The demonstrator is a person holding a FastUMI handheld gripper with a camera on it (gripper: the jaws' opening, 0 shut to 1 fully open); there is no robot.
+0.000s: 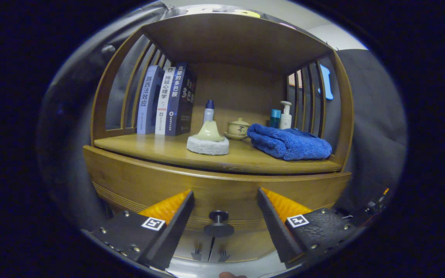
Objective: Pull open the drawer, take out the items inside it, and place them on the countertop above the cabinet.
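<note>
A wooden cabinet stands in front of me, its drawer front (226, 200) closed below the countertop (160, 148). A round dark knob (218, 224) sticks out of the drawer front. My gripper (225, 197) is open, its fingers spread to either side of the knob, which sits between them and slightly below the tips. Neither finger touches the knob. The drawer's contents are hidden.
On the countertop lie a folded blue towel (289, 143), a pale sponge-like pad with a cream piece on it (208, 142), a small bottle (208, 111), a lidded ceramic cup (238, 128), two bottles (281, 116) and three upright books (166, 101). A shelf roof (238, 42) hangs overhead.
</note>
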